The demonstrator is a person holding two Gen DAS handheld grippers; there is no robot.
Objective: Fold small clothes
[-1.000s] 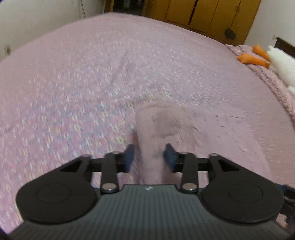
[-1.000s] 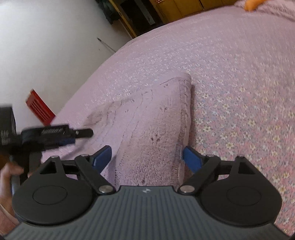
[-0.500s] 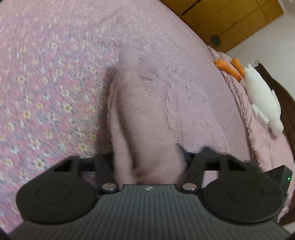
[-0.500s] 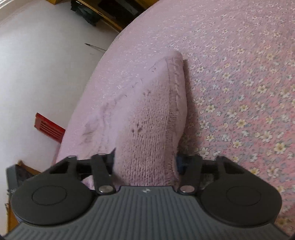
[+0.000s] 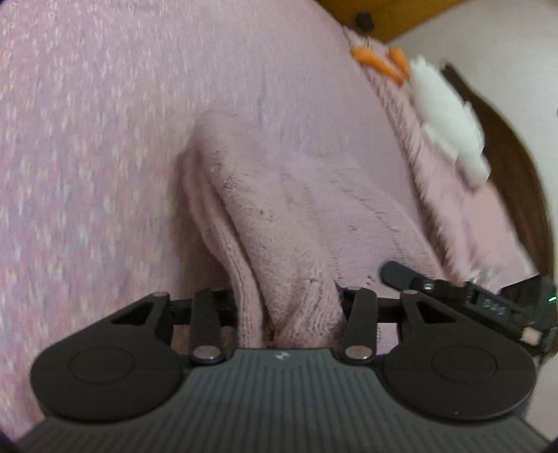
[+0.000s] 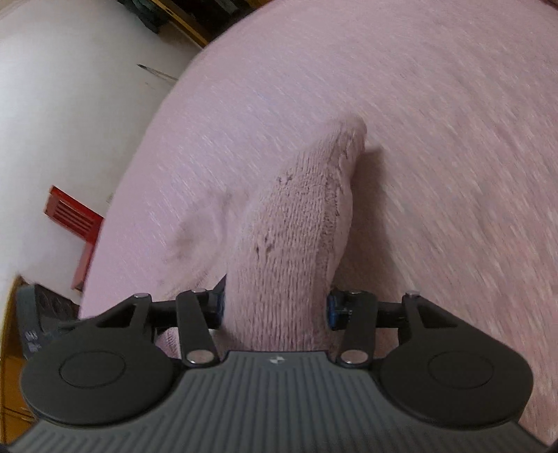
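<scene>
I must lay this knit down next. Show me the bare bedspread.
Bare bedspread lies left of the lifted pink knit, and beyond it toward the wardrobe. Crowded: the plush toy at right, and the right gripper close beside.

The knitted garment [image 5: 296,223] bunches between the left gripper [image 5: 287,303] and hides both fingertips. Motion blur smears the bedspread [image 6: 436,104] pattern. Beside the bedspread, a red object [image 6: 75,223] stays partly hidden, unidentifiable.
</scene>
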